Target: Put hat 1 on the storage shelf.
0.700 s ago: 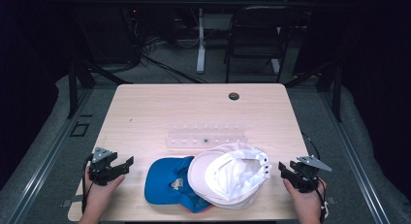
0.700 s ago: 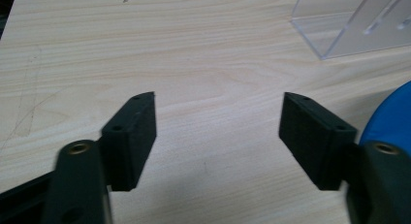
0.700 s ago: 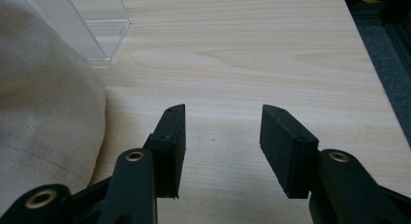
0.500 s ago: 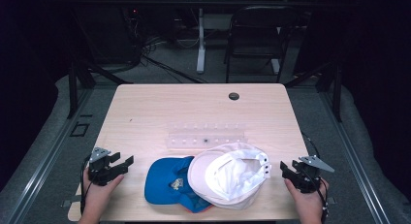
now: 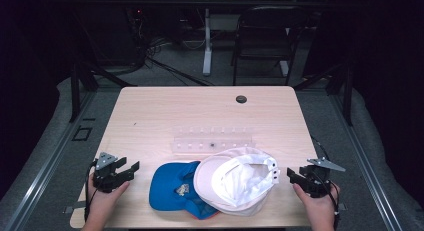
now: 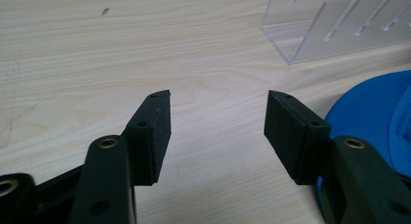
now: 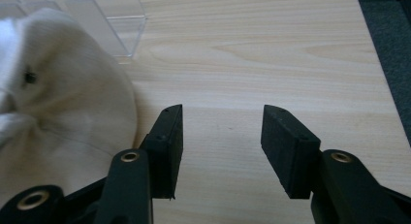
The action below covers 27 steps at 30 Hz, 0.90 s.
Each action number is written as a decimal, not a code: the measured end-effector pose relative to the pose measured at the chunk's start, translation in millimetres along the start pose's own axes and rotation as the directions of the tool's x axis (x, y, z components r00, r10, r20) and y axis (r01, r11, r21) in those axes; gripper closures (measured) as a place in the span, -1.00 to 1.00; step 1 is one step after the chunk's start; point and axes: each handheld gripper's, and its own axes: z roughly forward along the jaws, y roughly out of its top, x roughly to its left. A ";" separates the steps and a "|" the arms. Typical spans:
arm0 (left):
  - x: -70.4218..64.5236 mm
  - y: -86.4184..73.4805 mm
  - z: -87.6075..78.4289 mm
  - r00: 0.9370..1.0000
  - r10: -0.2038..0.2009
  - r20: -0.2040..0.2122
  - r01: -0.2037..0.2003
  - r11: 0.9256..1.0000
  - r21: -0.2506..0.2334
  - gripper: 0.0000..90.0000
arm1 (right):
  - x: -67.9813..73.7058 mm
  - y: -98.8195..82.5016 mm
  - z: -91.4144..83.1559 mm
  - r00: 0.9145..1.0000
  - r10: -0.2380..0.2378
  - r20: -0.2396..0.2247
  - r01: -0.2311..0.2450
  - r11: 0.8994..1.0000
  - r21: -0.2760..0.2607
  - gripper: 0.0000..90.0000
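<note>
While both pairs of fingers are spread empty, the white cap [image 7: 58,103] is found just beside the right gripper [image 7: 222,141], nearer than the left gripper [image 6: 218,132].

A light wooden table [image 5: 150,116] carries a clear plastic rack [image 5: 212,141] at its middle, with a white cap [image 5: 237,183] just in front overlapping a blue cap [image 5: 170,183] beside it.
</note>
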 end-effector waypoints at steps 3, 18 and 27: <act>-1.2 0.4 -0.2 1.000 0.005 0.001 -0.005 1.000 0.018 0.03 | 3.2 5.1 -4.1 1.000 0.014 -0.010 -0.014 1.000 0.003 0.16; -3.6 -0.6 2.6 1.000 0.005 0.000 -0.005 0.999 0.048 0.04 | 19.8 56.3 -38.2 0.989 0.047 -0.143 -0.020 0.982 0.186 0.23; -5.0 -1.4 4.6 1.000 0.003 0.004 -0.003 0.998 0.056 0.04 | 28.7 64.4 -38.3 0.979 0.066 -0.191 -0.010 0.959 0.282 0.26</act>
